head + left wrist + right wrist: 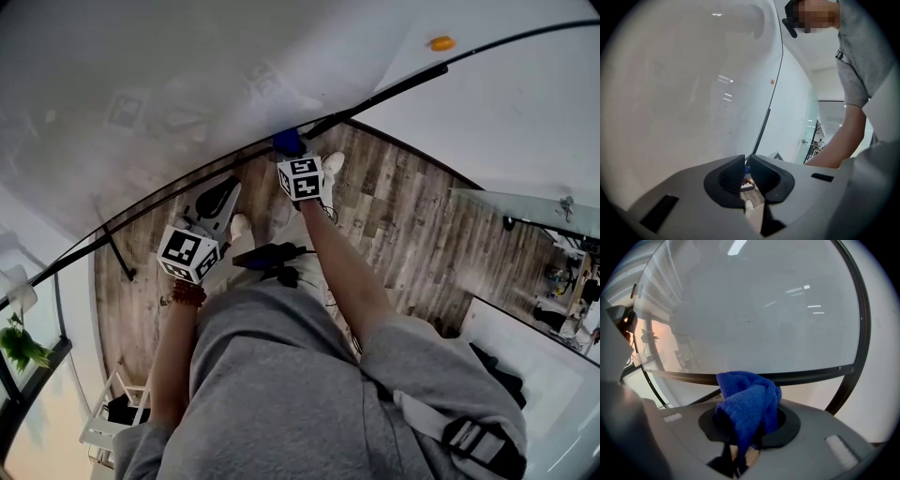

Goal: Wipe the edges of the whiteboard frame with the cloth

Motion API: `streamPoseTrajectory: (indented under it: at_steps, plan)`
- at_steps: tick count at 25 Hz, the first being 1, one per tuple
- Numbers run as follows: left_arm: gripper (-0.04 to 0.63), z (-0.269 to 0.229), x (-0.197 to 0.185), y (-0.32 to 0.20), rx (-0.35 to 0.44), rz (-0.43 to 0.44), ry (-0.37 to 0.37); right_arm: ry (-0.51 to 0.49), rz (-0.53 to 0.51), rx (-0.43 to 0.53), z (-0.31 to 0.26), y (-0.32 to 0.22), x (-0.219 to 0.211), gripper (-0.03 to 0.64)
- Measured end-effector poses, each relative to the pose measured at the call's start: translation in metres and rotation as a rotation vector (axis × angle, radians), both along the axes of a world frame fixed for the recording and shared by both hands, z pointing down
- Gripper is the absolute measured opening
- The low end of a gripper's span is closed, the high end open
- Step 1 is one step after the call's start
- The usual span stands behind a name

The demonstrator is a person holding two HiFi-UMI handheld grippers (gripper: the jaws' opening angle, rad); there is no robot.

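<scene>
The whiteboard (187, 84) fills the top of the head view, its black frame (239, 159) curving along the lower edge. My right gripper (292, 155) is shut on a blue cloth (288, 142), which is up against that lower frame edge. In the right gripper view the bunched cloth (750, 404) sticks out of the jaws just below the frame's bottom bar (797, 376). My left gripper (217, 199) hangs lower and to the left, a little below the frame. In its own view the left gripper (746, 171) has its jaws together with nothing between them, beside the board's side edge (761, 131).
Wooden floor (403, 225) lies below the board. A black stand leg (117, 253) angles down at the left. A plant (17, 342) and a white rack (108, 422) are at the lower left. Glass partitions and a white table (553, 375) stand at the right.
</scene>
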State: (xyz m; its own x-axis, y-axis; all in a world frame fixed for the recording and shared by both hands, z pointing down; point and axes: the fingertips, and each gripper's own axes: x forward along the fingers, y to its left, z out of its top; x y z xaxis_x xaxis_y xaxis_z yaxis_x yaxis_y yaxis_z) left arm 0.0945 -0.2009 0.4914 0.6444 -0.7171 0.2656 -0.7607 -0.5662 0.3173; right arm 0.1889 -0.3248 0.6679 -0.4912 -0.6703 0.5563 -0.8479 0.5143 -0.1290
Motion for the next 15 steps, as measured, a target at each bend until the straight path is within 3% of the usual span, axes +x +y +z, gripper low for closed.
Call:
streamPoseTrajectory:
  at_steps: [15]
  plan:
    - [0.041, -0.001, -0.022, 0.017, 0.005, -0.054, 0.019, -0.006, -0.054, -0.007, -0.005, 0.02, -0.026, 0.121]
